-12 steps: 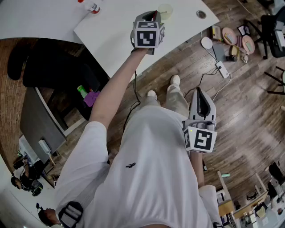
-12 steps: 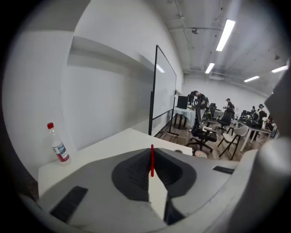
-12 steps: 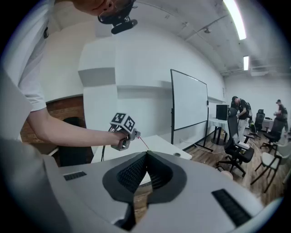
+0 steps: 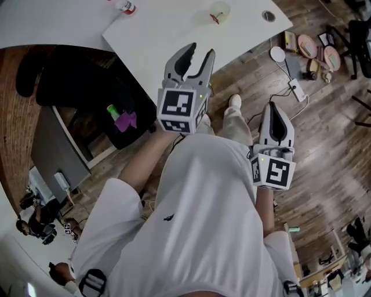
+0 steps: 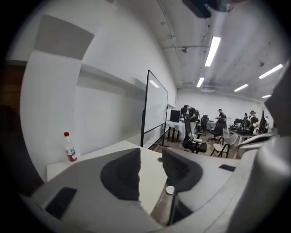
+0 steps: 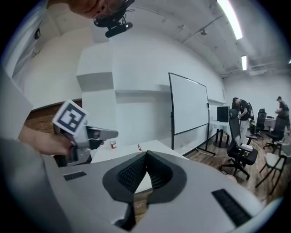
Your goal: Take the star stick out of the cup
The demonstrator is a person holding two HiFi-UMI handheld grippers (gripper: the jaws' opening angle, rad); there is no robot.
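Hovering spread and empty, left tool (image 4: 197, 52) likely must reach the far cup (image 4: 219, 11) on the desk (image 4: 174, 29); right tool (image 4: 273, 107) pressed together.

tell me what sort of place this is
Most likely an open-plan office or lab workspace: a long white table, a freestanding whiteboard, rolling office chairs around more desks, and ceiling strip lights overhead.

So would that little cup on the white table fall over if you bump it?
Probably, yes. The cup looks small and pale, maybe thin plastic, so it is likely light and easy to tip. The white table looks smooth, so it might also slide. The red thing at the cup could tug it along when pulled.
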